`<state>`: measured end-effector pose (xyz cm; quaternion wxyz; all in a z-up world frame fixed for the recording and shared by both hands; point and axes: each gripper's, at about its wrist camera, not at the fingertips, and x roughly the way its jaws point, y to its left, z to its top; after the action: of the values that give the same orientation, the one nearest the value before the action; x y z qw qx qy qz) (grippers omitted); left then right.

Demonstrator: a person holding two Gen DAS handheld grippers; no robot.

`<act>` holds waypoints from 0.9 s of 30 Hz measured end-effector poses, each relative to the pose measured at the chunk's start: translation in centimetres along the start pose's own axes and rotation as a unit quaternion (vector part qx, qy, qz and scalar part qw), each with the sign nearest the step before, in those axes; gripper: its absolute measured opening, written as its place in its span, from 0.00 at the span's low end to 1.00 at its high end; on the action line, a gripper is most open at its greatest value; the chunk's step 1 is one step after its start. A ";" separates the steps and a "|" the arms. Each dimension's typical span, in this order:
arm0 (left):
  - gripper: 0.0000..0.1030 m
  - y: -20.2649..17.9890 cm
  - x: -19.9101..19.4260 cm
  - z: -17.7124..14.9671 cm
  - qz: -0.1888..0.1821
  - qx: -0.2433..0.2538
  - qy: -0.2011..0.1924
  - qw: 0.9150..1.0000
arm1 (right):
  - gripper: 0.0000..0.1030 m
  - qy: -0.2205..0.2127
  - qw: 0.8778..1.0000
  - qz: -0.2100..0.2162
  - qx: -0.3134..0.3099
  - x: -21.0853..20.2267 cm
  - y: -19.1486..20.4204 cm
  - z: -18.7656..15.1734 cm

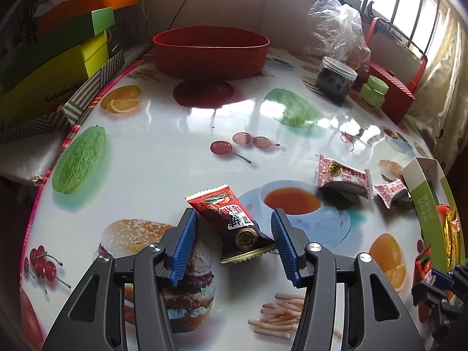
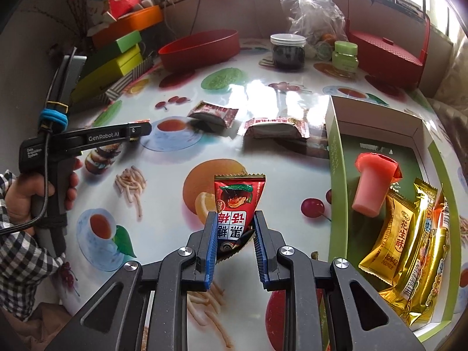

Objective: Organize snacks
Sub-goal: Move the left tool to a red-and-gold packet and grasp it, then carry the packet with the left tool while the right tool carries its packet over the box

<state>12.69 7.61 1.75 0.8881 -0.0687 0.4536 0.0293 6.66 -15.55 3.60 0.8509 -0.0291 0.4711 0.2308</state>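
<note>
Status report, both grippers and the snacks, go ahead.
Left gripper open around a red packet on the table. Right gripper shut on another red packet, beside the green box. Two pink packets loose; nothing blocking.

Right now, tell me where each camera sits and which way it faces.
Left wrist: on the left gripper, facing across the table toward the red bowl; its open blue-padded fingers straddle a red snack packet.
Right wrist: on the right gripper, facing the window; its fingers pinch another red packet, and the person's left hand shows.
Shared: the red bowl, the dark jar, the green box.
</note>
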 end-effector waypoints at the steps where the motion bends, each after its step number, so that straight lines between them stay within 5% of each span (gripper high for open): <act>1: 0.48 -0.1 0.0 0.0 0.002 0.003 -0.001 1.000 | 0.22 0.000 1.000 -0.001 0.001 0.0 0.0 0.0; 4: 0.31 -0.1 0.0 0.0 0.007 0.003 -0.004 1.000 | 0.21 -0.001 1.000 -0.001 0.004 -0.1 0.0 -0.1; 27: 0.30 -0.9 -2.9 -0.2 -0.027 0.009 -0.038 0.999 | 0.21 -0.018 1.000 -0.012 0.014 -1.1 0.3 -0.3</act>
<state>10.96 6.69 4.11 0.9059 -0.0716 0.4174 0.0038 5.80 -15.80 4.31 0.8622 -0.0187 0.4584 0.2147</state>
